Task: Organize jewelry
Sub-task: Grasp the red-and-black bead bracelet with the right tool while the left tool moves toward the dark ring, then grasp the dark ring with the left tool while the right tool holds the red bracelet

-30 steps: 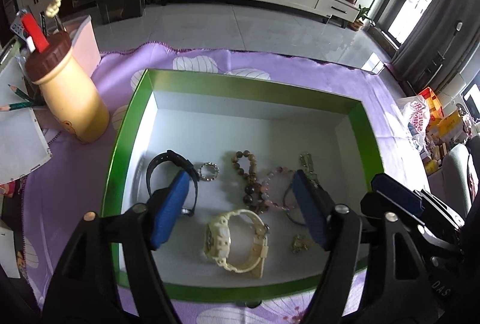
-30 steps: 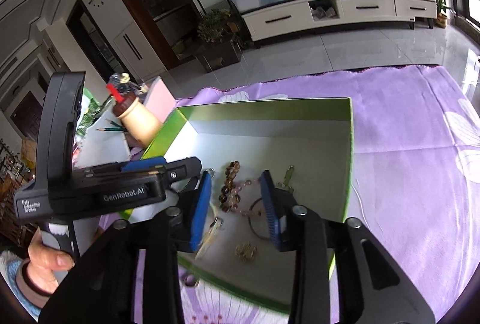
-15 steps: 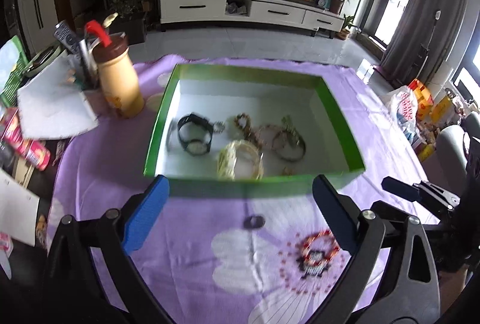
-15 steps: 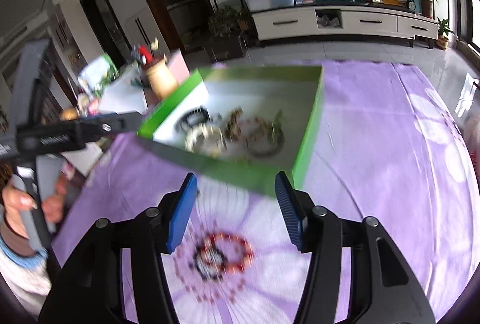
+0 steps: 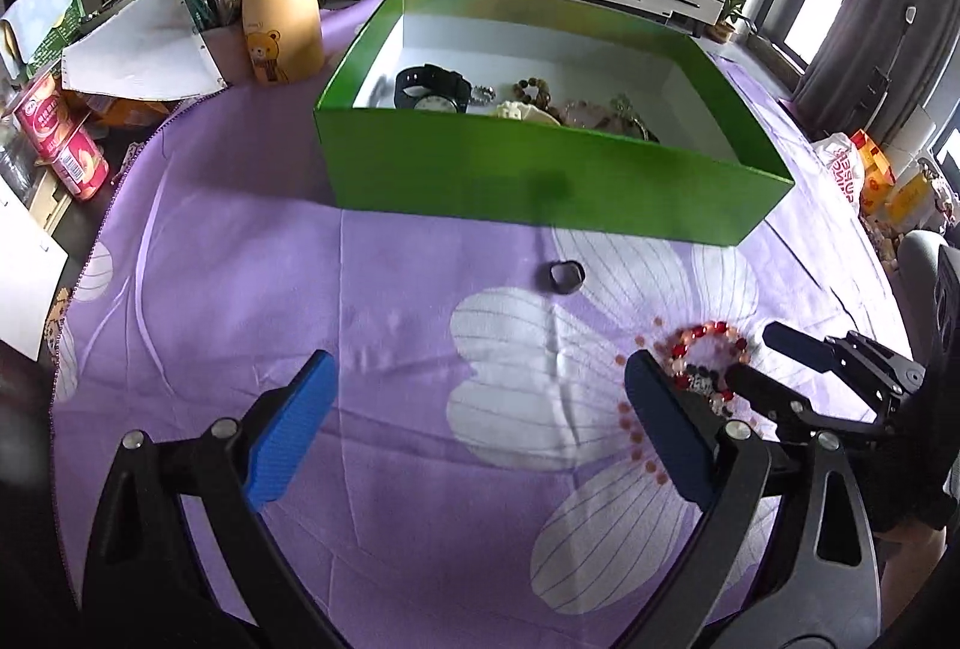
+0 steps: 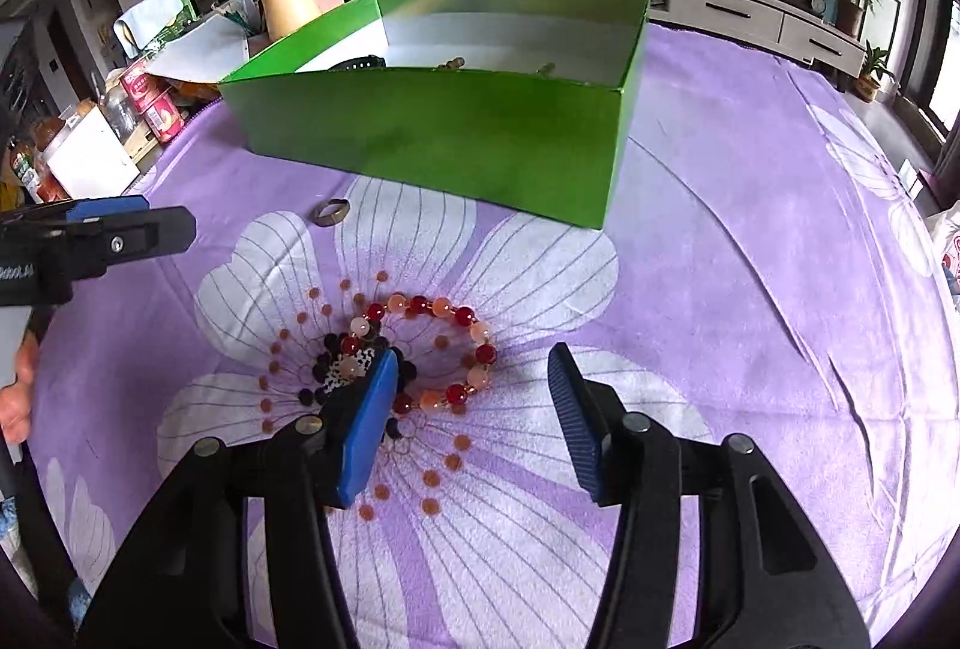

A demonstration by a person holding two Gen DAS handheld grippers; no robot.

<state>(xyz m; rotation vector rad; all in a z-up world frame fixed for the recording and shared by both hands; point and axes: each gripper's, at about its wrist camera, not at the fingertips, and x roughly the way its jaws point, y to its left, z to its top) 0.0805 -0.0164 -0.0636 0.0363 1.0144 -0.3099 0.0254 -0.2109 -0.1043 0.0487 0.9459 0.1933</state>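
1. Across the lower centre of the right wrist view, we see one beaded bracelet (image 6: pixel 414 355) lying flat on the purple cloth (image 6: pixel 750 289), a round loop with no clear long axis.
2. We count one ring (image 5: pixel 566 277) at mid-frame in the left view, and one green box (image 5: pixel 540 169) above it.
3. Our right gripper (image 6: pixel 474 409) has just been narrowing its jaws; it stands half open, one pad over the bracelet, gripping nothing.
4. Our left gripper (image 5: pixel 480 427) gapes wide and empty.
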